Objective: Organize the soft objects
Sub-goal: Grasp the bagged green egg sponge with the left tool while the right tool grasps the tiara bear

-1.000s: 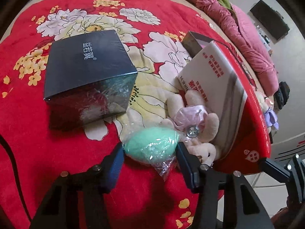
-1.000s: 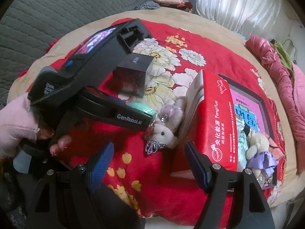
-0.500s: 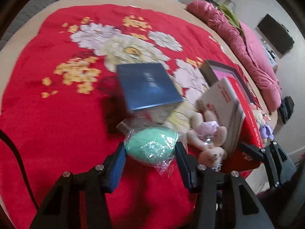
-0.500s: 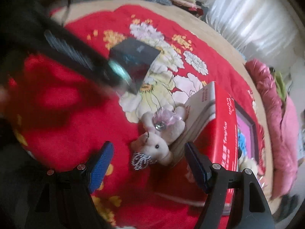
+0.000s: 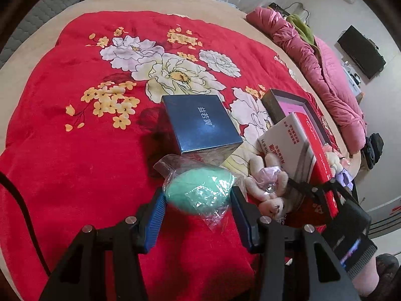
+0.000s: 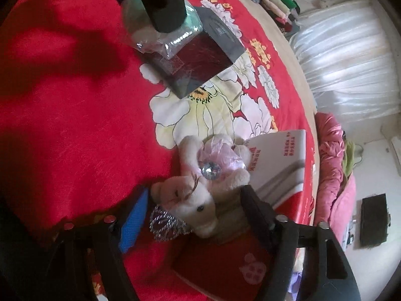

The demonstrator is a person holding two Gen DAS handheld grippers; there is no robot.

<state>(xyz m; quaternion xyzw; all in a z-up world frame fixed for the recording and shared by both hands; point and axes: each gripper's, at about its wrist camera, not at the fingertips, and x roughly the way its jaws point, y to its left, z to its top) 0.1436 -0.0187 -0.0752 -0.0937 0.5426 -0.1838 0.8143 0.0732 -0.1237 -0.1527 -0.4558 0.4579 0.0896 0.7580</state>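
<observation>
Left tongs (image 5: 198, 200) clamp bagged green sponge (image 5: 199, 192); right tongs (image 6: 193, 213) spread open.
Plush bear (image 6: 198, 190) lies between right tongs' fingers; dark box (image 5: 201, 123) just beyond sponge.

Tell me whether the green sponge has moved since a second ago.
Yes. The left gripper has lifted the green sponge off the blanket, toward the dark box.

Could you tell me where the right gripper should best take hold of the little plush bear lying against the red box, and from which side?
Probably across the head. The plush bear lies with its head nearest the right gripper, whose open jaws already straddle it. Come from the head end: the red box crowds its far side, and the head is rounder and firmer than the frilly bow.
</observation>
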